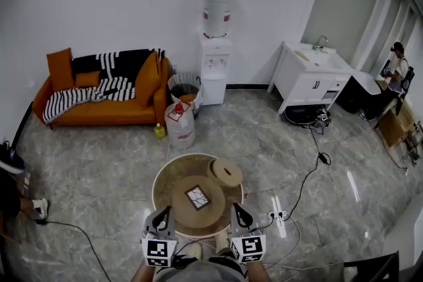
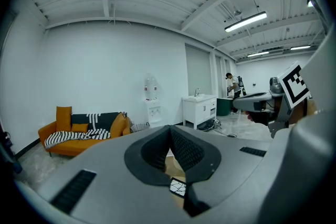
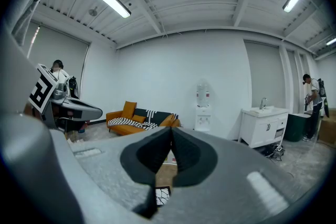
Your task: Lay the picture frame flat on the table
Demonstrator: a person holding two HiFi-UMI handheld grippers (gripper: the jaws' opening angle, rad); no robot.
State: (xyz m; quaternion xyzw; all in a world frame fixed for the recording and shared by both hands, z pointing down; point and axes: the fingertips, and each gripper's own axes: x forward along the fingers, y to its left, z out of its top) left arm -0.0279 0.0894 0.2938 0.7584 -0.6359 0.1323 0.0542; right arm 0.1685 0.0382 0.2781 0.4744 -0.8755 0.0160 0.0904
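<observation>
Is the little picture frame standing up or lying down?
Lying down. In the head view the picture frame shows its whole face upward, flat on the round wooden board on the table.

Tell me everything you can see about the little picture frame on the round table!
The picture frame is small and squarish, with a thin dark border around a white picture crossed by dark, crack-like lines. It seems to lie flat, face up, turned a bit cornerwise, near the middle of a round brown board on the round table. Only that board touches it. Its material is too small to tell.
</observation>
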